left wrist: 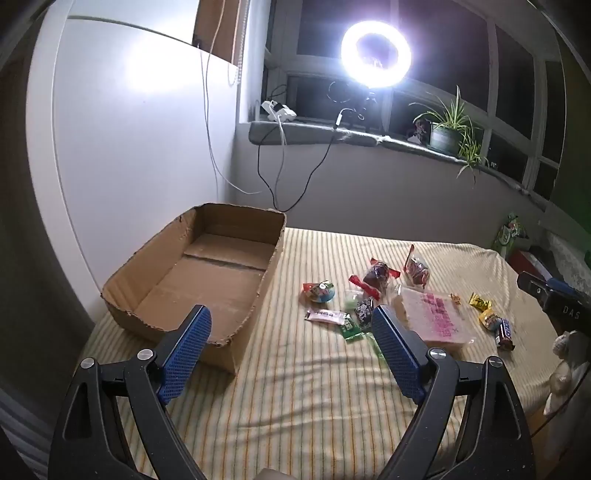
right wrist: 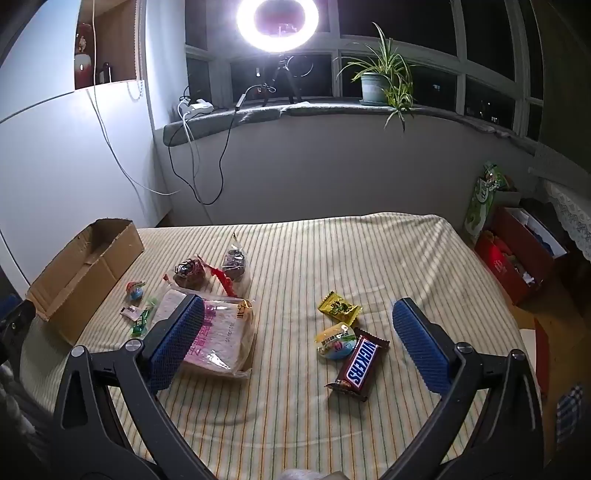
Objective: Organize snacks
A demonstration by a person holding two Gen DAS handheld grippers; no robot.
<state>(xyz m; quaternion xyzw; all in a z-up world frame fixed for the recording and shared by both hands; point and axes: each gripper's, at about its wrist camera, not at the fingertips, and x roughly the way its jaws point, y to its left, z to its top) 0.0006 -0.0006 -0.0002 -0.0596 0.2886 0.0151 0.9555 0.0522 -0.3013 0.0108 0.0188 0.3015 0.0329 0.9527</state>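
Note:
An empty cardboard box (left wrist: 207, 273) lies at the left of the striped bedspread (left wrist: 303, 387); it also shows in the right wrist view (right wrist: 81, 273). Several snacks lie to its right: a bagged bread slice (left wrist: 432, 317) (right wrist: 221, 339), dark wrapped cakes (left wrist: 376, 277) (right wrist: 190, 273), small candies (left wrist: 319, 291) and green packets (left wrist: 351, 328). A Snickers bar (right wrist: 360, 365), a yellow packet (right wrist: 338, 308) and a round candy (right wrist: 334, 341) lie apart on the right. My left gripper (left wrist: 291, 317) is open and empty above the cloth. My right gripper (right wrist: 301, 314) is open and empty above the Snickers.
A bright ring light (right wrist: 277, 22) on a tripod, a potted plant (right wrist: 376, 85) and cables (right wrist: 199, 162) sit along the window sill behind the bed. A red box of goods (right wrist: 517, 254) stands off the bed's right edge. A white wall (left wrist: 140, 129) is at left.

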